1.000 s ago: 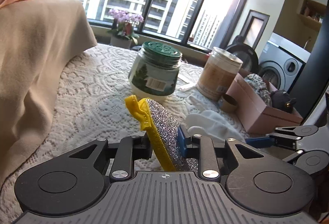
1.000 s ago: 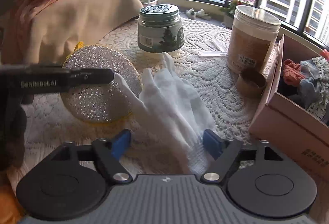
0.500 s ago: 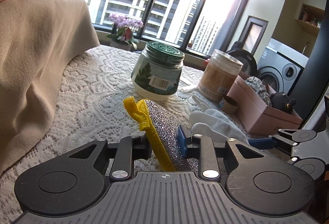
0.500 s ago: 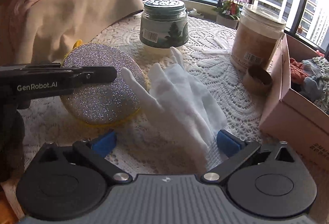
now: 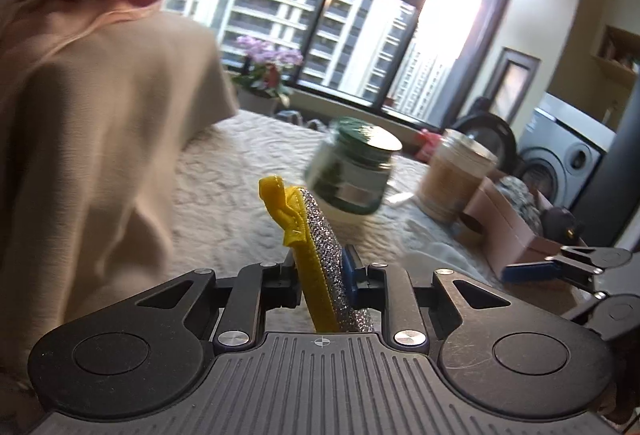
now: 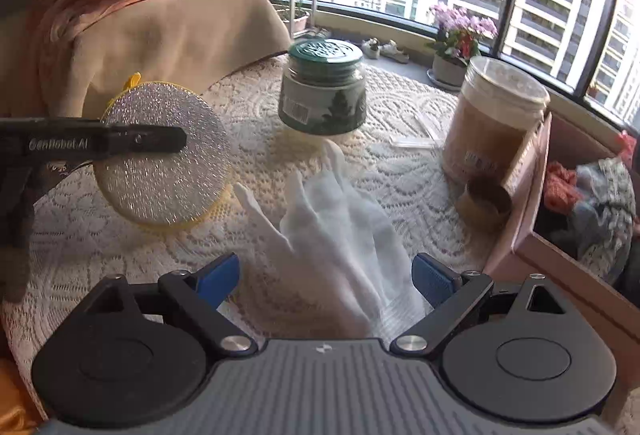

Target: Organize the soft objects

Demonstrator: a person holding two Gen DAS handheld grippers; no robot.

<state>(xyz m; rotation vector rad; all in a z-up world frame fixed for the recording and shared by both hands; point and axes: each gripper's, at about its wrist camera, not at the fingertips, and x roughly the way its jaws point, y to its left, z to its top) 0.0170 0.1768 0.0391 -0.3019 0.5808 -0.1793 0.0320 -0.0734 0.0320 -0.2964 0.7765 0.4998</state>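
Note:
My left gripper (image 5: 322, 271) is shut on a round scrub pad (image 5: 320, 259) with a silver glitter face, a yellow back and a yellow loop. The pad stands on edge, lifted off the lace tablecloth. In the right wrist view the pad (image 6: 164, 155) hangs in the left gripper's finger (image 6: 120, 141) at the left. My right gripper (image 6: 324, 277) is open, its blue pads on either side of the white gloves (image 6: 340, 235) lying on the cloth. A pink cardboard box (image 6: 532, 195) with soft items stands at the right.
A green-lidded jar (image 6: 322, 89) and a tan jar (image 6: 492, 123) stand behind the gloves, with a small brown tape roll (image 6: 484, 199) by the box. A beige cloth-covered mound (image 6: 168, 35) with orange fabric rises at the left. A flower pot (image 6: 456, 47) sits by the window.
My left gripper has lifted the scrub pad higher and swung left; its view is blurred. My right gripper has opened wider around the gloves.

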